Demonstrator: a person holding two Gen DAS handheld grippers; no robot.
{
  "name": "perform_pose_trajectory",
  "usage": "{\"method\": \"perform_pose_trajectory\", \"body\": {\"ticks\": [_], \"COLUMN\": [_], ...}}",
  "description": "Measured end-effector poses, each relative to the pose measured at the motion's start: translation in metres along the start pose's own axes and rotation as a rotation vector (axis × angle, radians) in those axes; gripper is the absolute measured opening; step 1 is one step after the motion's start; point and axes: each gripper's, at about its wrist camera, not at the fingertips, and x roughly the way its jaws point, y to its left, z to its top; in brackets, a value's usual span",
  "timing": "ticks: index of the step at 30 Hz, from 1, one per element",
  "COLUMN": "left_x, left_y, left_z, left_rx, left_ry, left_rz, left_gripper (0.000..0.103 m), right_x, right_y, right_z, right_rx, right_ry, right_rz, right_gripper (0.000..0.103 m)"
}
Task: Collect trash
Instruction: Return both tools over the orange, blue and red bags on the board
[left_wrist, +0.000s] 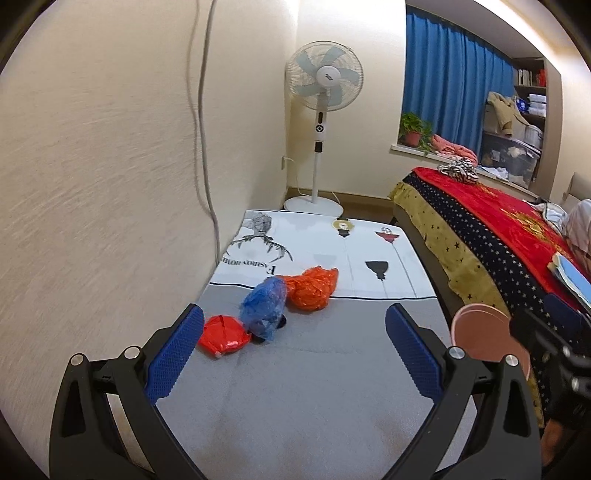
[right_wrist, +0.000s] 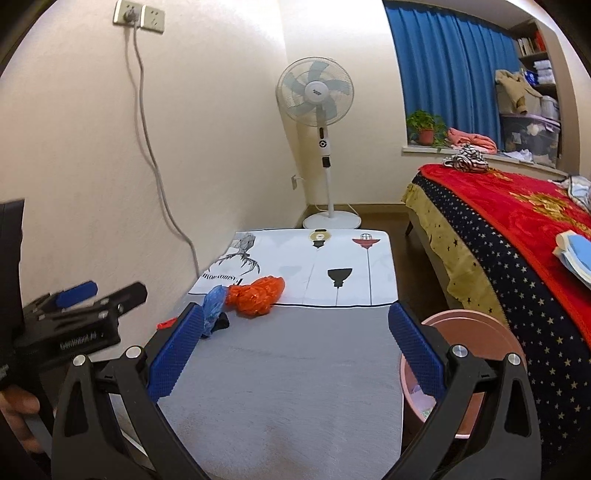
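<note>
Three crumpled plastic bags lie on the grey table (left_wrist: 295, 387) near the wall: a small red one (left_wrist: 221, 335), a blue one (left_wrist: 264, 308) over a dark item, and a larger orange one (left_wrist: 314, 288). My left gripper (left_wrist: 293, 350) is open and empty, just short of them. My right gripper (right_wrist: 295, 350) is open and empty, further right over the table (right_wrist: 288, 387). There the blue bag (right_wrist: 213, 304) and orange bag (right_wrist: 256, 293) show, and the red one (right_wrist: 166, 324) peeks out. A pink trash bin (right_wrist: 465, 332) stands right of the table, also in the left view (left_wrist: 480, 328).
A printed white cloth (left_wrist: 332, 251) covers the table's far half. A standing fan (left_wrist: 323, 110) is in the corner. A bed with a red blanket (left_wrist: 498, 221) runs along the right. A cable (right_wrist: 155, 155) hangs down the left wall. The left gripper body (right_wrist: 74, 325) shows in the right view.
</note>
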Motion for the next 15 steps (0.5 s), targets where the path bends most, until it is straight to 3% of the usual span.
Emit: {"method": "perform_pose_trajectory", "body": {"ticks": [8, 15], "left_x": [0.009, 0.031], "left_y": [0.021, 0.050], "left_z": [0.025, 0.036], "left_rx": [0.025, -0.032], "left_ry": [-0.045, -0.048], "left_rz": [0.083, 0.161], "left_gripper": [0.095, 0.095], "right_x": [0.018, 0.082], "right_y": [0.003, -0.004], "right_z": [0.011, 0.017], "right_rx": [-0.026, 0.012], "right_ry": [0.023, 0.121], "right_rz": [-0.009, 0.006], "right_gripper": [0.098, 0.098]}}
